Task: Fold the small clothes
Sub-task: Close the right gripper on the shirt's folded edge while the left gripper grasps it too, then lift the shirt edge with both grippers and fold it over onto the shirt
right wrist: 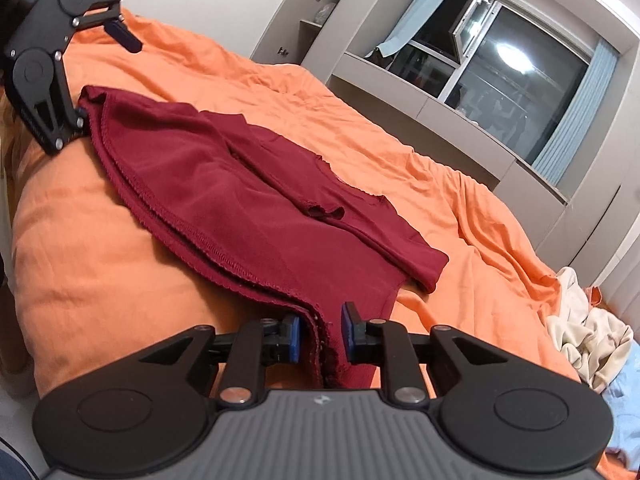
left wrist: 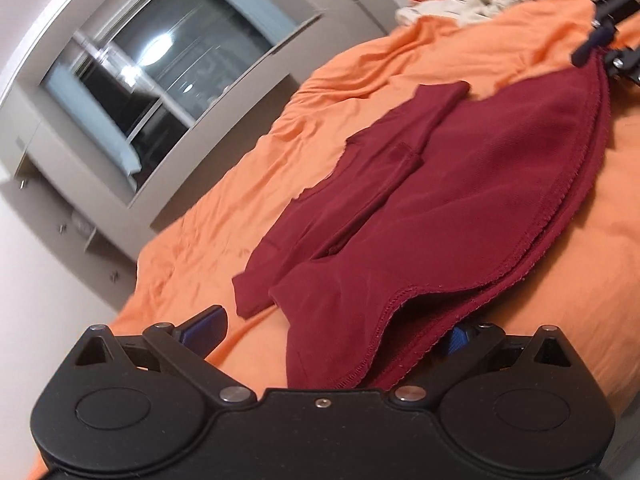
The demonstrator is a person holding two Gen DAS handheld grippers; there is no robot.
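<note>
Maroon garment lies folded on the orange bedspread, its stitched hem ends sitting between the spread-apart jaws of both the left gripper and right gripper.

A dark red garment is lying folded on the orange bedcover. The left gripper is spreading wide around its near hem at 6 o'clock; the right gripper is meeting its far corner at 1 o'clock.
</note>
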